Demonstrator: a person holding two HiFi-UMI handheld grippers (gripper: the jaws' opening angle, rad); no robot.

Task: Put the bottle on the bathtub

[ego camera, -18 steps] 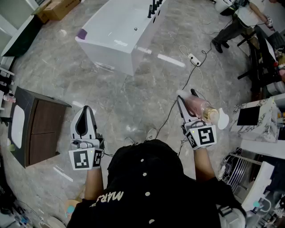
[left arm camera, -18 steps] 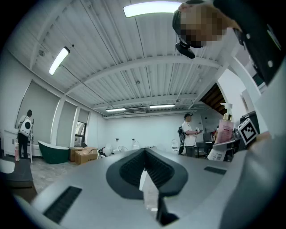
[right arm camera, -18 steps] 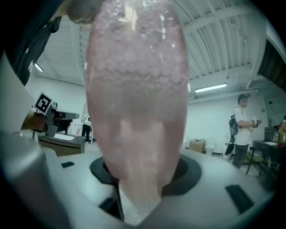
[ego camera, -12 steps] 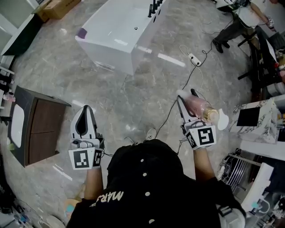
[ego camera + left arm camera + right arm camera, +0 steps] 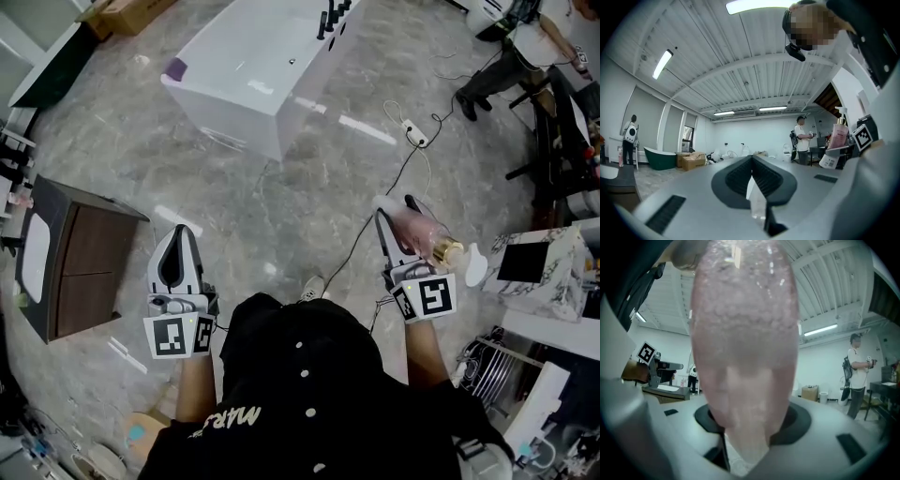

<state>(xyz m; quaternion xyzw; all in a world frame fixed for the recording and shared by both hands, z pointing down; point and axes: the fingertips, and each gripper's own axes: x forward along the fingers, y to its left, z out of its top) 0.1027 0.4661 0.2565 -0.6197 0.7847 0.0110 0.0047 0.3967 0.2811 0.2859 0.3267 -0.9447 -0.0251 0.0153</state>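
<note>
My right gripper (image 5: 395,206) is shut on a clear pink bottle (image 5: 418,229) with a gold collar and white pump head, held sideways over the grey marble floor. In the right gripper view the bottle (image 5: 743,343) fills the middle, squeezed between the two dark pads. My left gripper (image 5: 178,234) hangs lower left, jaws together with nothing between them; in its own view the gripper (image 5: 751,171) points out at the room. The white bathtub (image 5: 253,80) stands well ahead at the top, with black fittings at its far end.
A dark wooden cabinet (image 5: 80,272) stands to the left. A black cable and power strip (image 5: 417,136) lie on the floor between me and the tub. A marble-patterned block (image 5: 539,262) and clutter sit at the right; a person (image 5: 511,56) stands top right.
The view has shifted a little: the tub and floor slid slightly, and both grippers sit marginally lower in the picture. The grip on the bottle is unchanged.
</note>
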